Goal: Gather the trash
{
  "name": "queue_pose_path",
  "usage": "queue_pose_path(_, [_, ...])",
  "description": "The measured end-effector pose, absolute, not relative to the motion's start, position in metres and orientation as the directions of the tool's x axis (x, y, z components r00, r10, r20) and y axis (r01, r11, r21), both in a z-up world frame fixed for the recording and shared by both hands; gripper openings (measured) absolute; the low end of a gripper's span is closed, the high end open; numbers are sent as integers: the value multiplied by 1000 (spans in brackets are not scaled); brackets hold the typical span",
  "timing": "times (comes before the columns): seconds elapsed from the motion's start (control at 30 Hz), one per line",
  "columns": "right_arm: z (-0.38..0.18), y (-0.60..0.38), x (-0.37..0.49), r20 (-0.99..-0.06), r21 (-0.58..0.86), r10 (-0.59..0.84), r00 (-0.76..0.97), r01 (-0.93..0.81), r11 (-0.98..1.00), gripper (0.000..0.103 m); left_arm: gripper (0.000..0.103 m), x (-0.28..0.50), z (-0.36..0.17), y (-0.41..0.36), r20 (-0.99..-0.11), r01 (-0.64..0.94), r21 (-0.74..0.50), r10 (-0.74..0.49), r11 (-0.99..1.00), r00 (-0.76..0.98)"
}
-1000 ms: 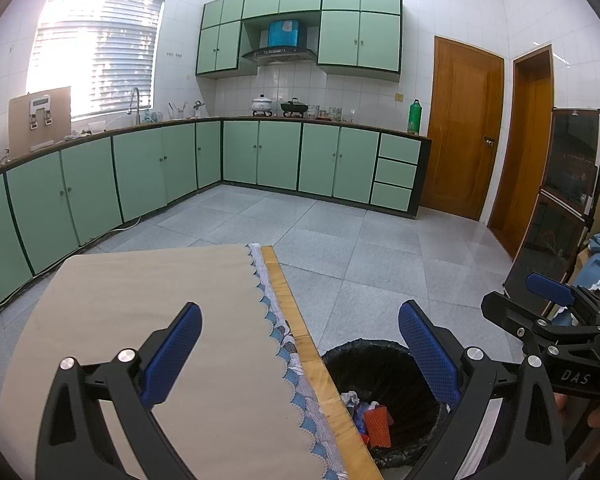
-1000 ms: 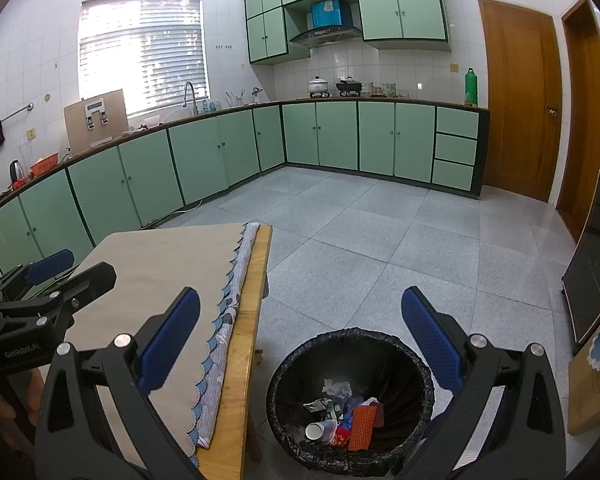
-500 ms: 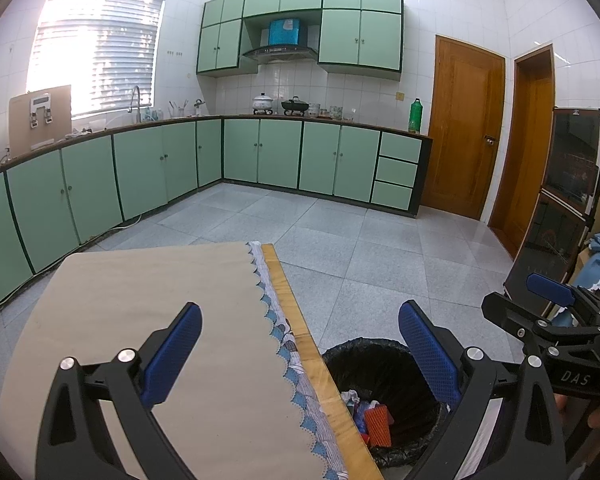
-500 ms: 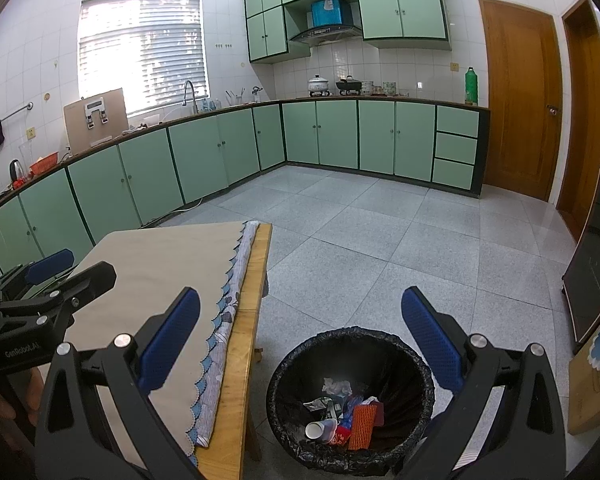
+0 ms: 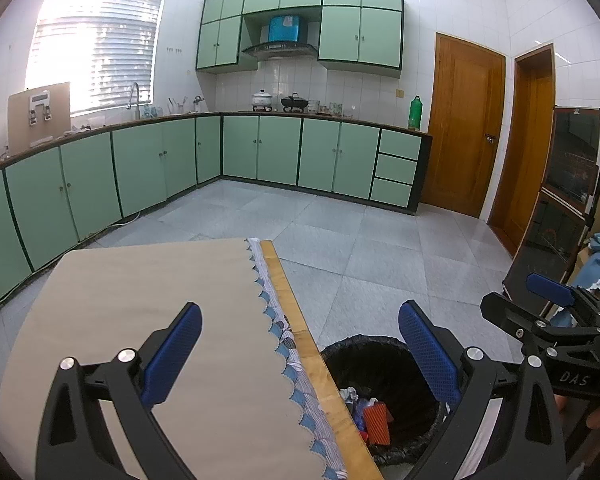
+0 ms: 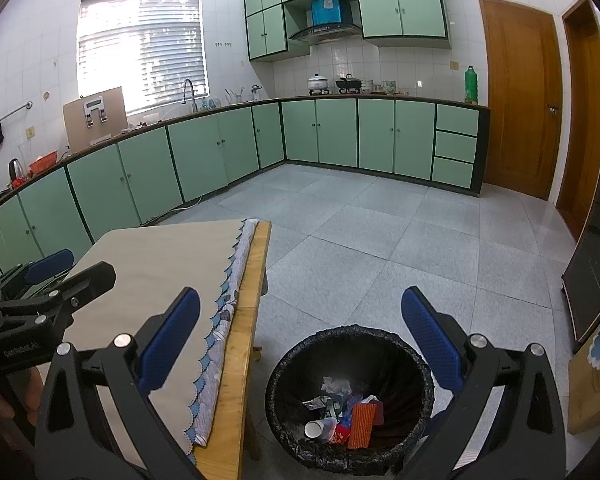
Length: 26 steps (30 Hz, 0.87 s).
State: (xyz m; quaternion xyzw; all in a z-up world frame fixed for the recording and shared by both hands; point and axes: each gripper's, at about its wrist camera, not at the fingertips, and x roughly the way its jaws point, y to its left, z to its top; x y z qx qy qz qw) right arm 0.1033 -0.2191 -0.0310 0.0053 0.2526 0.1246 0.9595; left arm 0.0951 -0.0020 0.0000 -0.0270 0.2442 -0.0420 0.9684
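Left wrist view: the left gripper [image 5: 300,344] hangs with jaws spread wide and empty, unchanged from a second ago. The bin [image 5: 384,396] sits below the right-hand jaw, beside the table [image 5: 300,336].

Right wrist view: the right gripper [image 6: 300,340] is likewise wide apart, nothing held, unmoved. The bin [image 6: 350,400] with trash [image 6: 346,412] lies between and below its jaws.

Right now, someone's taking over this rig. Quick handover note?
Left gripper: open, empty, over the table edge.
Right gripper: open, empty, above the trash bin.
Bin stands on the floor beside the table and holds a paper cup, an orange packet and crumpled wrappers.
Tablecloth: no trash visible on the part in view.
Left: check out-of-view areas for leftovers.
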Motion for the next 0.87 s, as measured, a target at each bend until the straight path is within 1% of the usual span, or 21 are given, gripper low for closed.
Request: queue_pose_path(0.87, [-40, -226, 108, -496, 82, 238, 835, -229, 970, 98, 97, 99, -3, -9, -495, 69, -71, -96, 995, 864])
